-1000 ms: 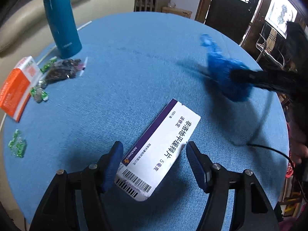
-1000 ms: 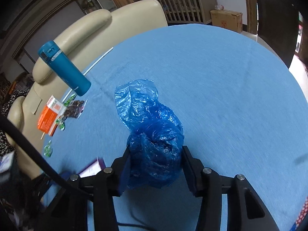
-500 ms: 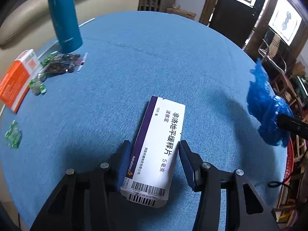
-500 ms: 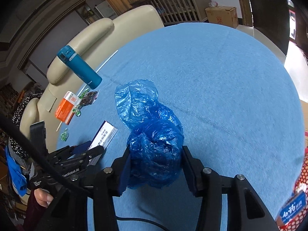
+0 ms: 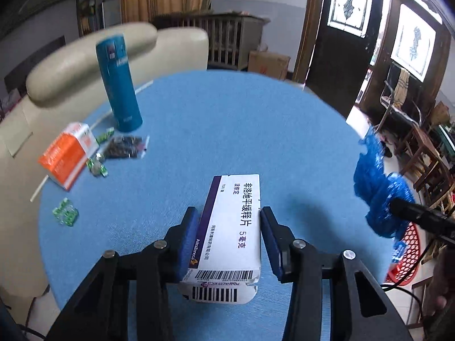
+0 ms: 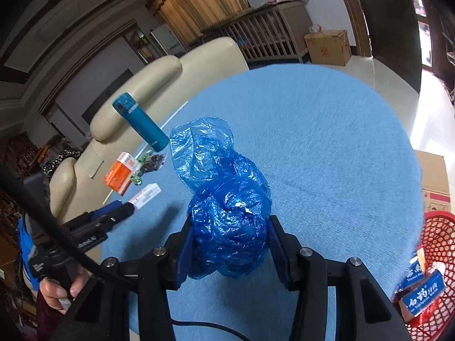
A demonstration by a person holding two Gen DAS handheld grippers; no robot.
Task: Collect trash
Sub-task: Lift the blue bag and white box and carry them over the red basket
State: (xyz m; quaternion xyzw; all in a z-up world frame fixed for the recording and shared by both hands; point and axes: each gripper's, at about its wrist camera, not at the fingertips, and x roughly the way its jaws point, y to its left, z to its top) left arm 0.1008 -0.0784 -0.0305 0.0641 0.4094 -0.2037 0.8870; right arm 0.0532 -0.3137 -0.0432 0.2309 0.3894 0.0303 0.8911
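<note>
A white and purple medicine box [image 5: 236, 227] sits between the blue pads of my left gripper [image 5: 229, 213], whose jaws are closing on it. It hangs above the blue round table [image 5: 227, 119]. The right wrist view shows the same box [image 6: 146, 196] and the left gripper [image 6: 125, 209] at the table's left side. My right gripper [image 6: 230, 224] is shut on a crumpled blue plastic bag [image 6: 227, 227], held over the table's near edge. That bag [image 5: 375, 199] also appears at the right of the left wrist view.
A red mesh basket [image 6: 438, 236] stands off the table's right edge with a toothpaste box [image 6: 423, 292] in it. On the table's left are a teal bottle [image 5: 119, 85], an orange box [image 5: 65, 153], a dark wrapper [image 5: 123, 147] and green candy wrappers [image 5: 65, 211]. A cream sofa is behind.
My left gripper closed on the medicine box and raised it off the table. My right gripper carried the blue bag to the right, toward the red basket.
</note>
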